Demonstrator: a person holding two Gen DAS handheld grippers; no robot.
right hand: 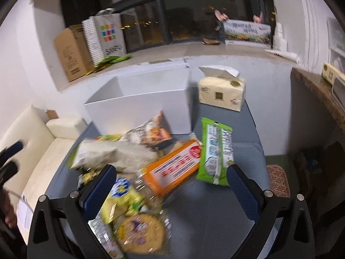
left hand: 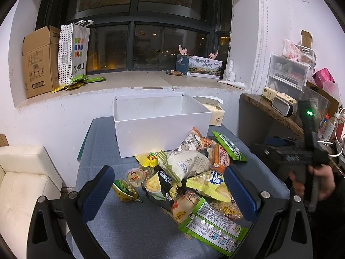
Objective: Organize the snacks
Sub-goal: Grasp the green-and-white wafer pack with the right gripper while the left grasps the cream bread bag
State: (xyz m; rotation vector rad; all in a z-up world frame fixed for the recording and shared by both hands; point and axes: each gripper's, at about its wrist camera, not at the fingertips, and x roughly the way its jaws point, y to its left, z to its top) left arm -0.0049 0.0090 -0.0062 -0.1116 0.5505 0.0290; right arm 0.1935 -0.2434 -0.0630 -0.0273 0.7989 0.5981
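Observation:
A heap of snack packets (left hand: 189,177) lies on the grey-blue table (left hand: 103,142) in front of an open white box (left hand: 159,120), which looks empty. My left gripper (left hand: 169,191) hovers open over the near side of the heap, touching nothing. In the blurred right wrist view, my right gripper (right hand: 170,188) is open above an orange packet (right hand: 172,170), with a green packet (right hand: 215,151) to its right and a white bag (right hand: 112,154) to its left. The white box (right hand: 138,105) stands behind them. The right gripper's body and the hand holding it (left hand: 312,172) show at the right edge.
A tissue pack (right hand: 222,92) stands right of the box. A cream sofa (left hand: 23,179) is to the left. The window sill (left hand: 129,79) carries a cardboard box (left hand: 38,62), a paper bag (left hand: 73,51) and green packets. A cluttered shelf (left hand: 286,101) is on the right.

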